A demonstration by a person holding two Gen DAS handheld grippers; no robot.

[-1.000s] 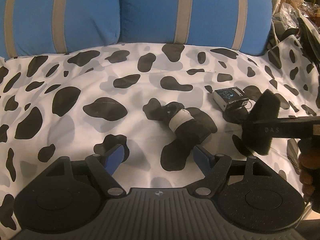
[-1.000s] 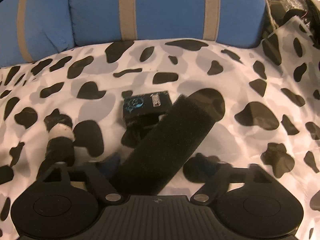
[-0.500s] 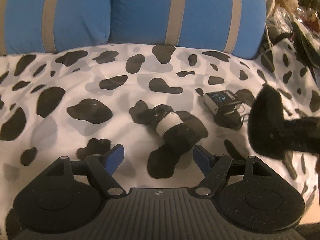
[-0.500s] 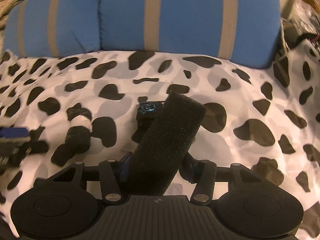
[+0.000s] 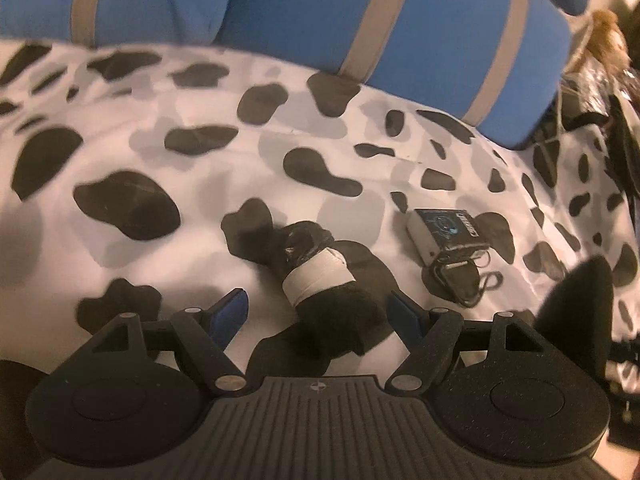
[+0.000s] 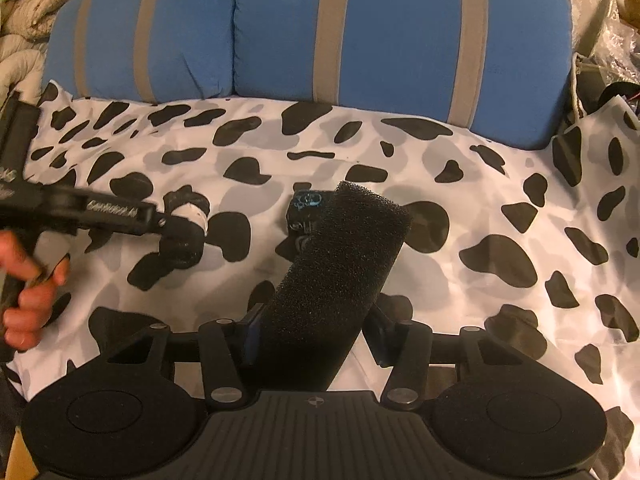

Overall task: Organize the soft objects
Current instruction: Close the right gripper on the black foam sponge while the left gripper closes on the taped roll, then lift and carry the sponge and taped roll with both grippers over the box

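Note:
A black rolled soft bundle with a white band point(image 5: 320, 280) lies on the cow-print sheet point(image 5: 200, 160). My left gripper point(image 5: 320, 314) is open, its blue pads on either side of the bundle's near end. The bundle also shows in the right wrist view point(image 6: 186, 226), with the left gripper point(image 6: 176, 232) at it. My right gripper point(image 6: 312, 328) is shut on a black foam block point(image 6: 340, 272), held above the sheet. The foam's end shows at the right edge of the left wrist view point(image 5: 576, 312).
A small dark box with a blue logo point(image 5: 444, 228) and a black pouch with a cord point(image 5: 460, 280) lie right of the bundle. Blue cushions with tan stripes point(image 6: 360, 32) stand at the back. Clutter sits at the far right point(image 5: 600, 80).
My left gripper has moved forward so its open pads now flank the bundle. My right gripper has closed on the foam block, lifted it and pulled back.

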